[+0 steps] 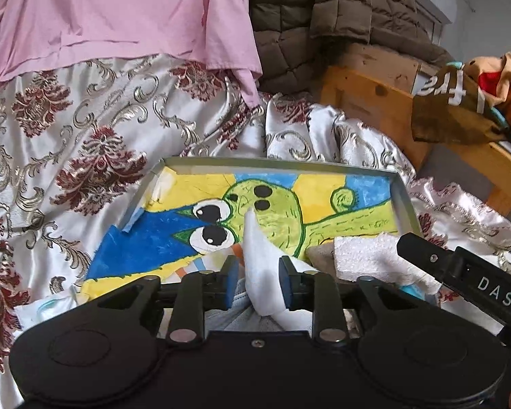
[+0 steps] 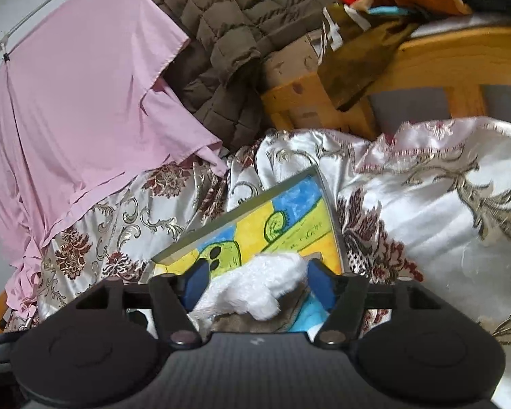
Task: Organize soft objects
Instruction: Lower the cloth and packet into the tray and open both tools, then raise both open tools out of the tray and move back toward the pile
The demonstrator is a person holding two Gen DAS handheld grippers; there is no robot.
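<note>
- left gripper (image 1: 259, 283): jaws part open w/ a white sock (image 1: 260, 266) standing between the blue pads. right pad looks to touch the cloth, left pad has a gap, so it reads as released, not clenched
- sock's long axis runs fwd, away from the tongs, tip up over the green cartoon painting (image 1: 289, 211) in the gray tray (image 1: 272, 162)
- right gripper (image 2: 257, 284): jaws wide, fluffy white cloth (image 2: 255, 284) bunched between pads. pads look clear of it, so let go
- both soft items sit at the tray's near edge, on a satin bedspread (image 1: 68, 136)
- left is nearer the sock, right nearer the fluffy cloth. guess: next grab needs each to re-close straight ahead
- left view only: right gripper's finger beside the fluffy cloth
- right view only: brown fabric (image 2: 255, 322) under the fluffy cloth. sock not seen there
</note>
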